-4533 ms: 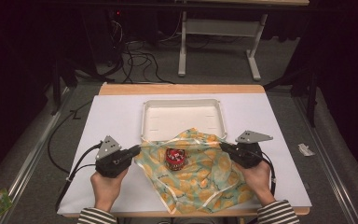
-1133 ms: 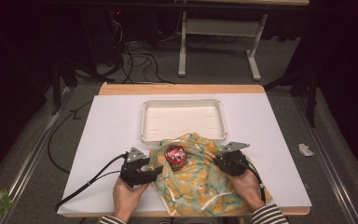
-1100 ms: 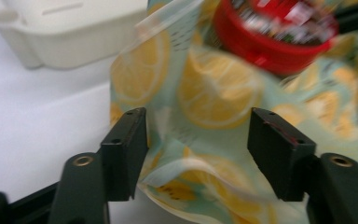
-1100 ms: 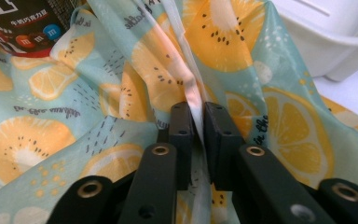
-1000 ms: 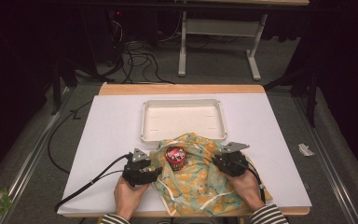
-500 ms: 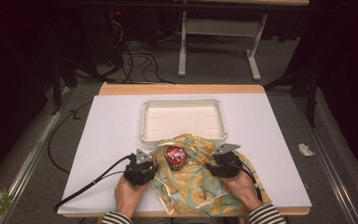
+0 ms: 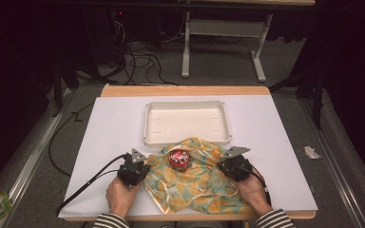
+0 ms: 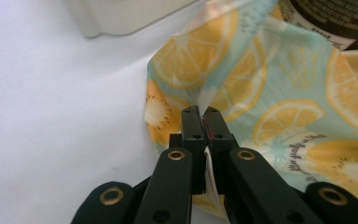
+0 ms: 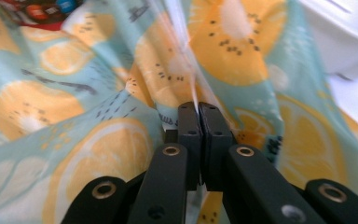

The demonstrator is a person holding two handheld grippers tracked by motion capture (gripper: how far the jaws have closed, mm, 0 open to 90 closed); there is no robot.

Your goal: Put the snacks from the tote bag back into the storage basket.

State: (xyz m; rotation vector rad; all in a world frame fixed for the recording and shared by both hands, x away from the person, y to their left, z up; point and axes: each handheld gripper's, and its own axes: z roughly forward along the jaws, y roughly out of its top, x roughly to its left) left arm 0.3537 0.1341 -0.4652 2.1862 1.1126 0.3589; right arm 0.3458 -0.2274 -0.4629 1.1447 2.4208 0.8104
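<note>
Cloth point(image 7: 195, 183) printed with lemon slices lies rumpled on the white table point(image 7: 114, 123), near the person's edge and just in front of the white tray point(image 7: 186, 138), its far fold touching or overlapping the tray's near rim. On its middle sits a small round tin point(image 7: 179, 158) with a red lid. The left gripper point(image 7: 140, 172) is at the cloth's left edge; its jaws have just been closing and now pinch a fold of fabric between them, as the left gripper view point(image 8: 203, 122) shows. The right gripper point(image 7: 225, 166) is at the cloth's right side, its jaws likewise just closed, clamped on a raised ridge of cloth in the right gripper view point(image 9: 197, 120). Both hands rest low on the table.
</note>
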